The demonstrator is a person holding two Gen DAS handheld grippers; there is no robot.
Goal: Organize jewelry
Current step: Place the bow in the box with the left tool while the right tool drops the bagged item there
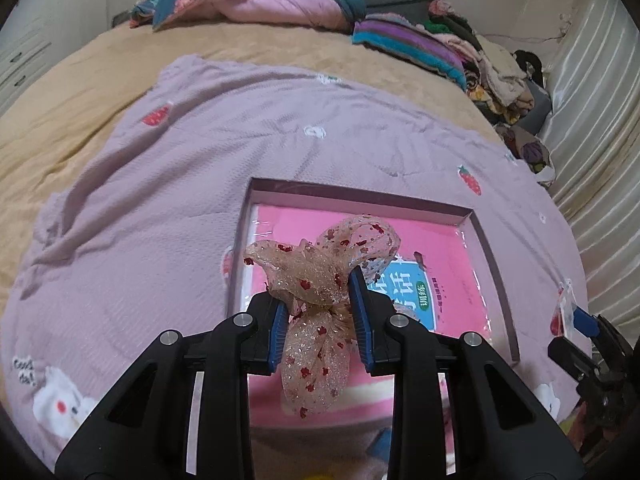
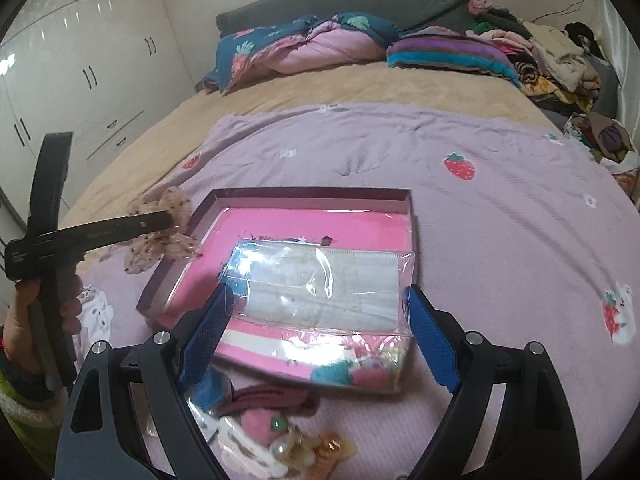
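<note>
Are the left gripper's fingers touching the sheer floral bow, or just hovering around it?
Touching. In the left wrist view, both blue pads of the left gripper press against the knot of the sheer bow, which hangs clamped above the shallow box.

Sheer glittery mesh bow (image 1: 320, 280), glossy clear plastic packet (image 2: 320, 288), textured cloth blanket (image 1: 160, 200)

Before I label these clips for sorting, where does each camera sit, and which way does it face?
Left wrist: on the left gripper, looking along its fingers over the box up the bed; they pinch a sheer bow, with the right gripper at the edge.
Right wrist: on the right gripper, facing likewise; its fingers flank a clear packet; the left gripper and hand show.
Shared: box, bow, lilac blanket, folded quilt.
</note>
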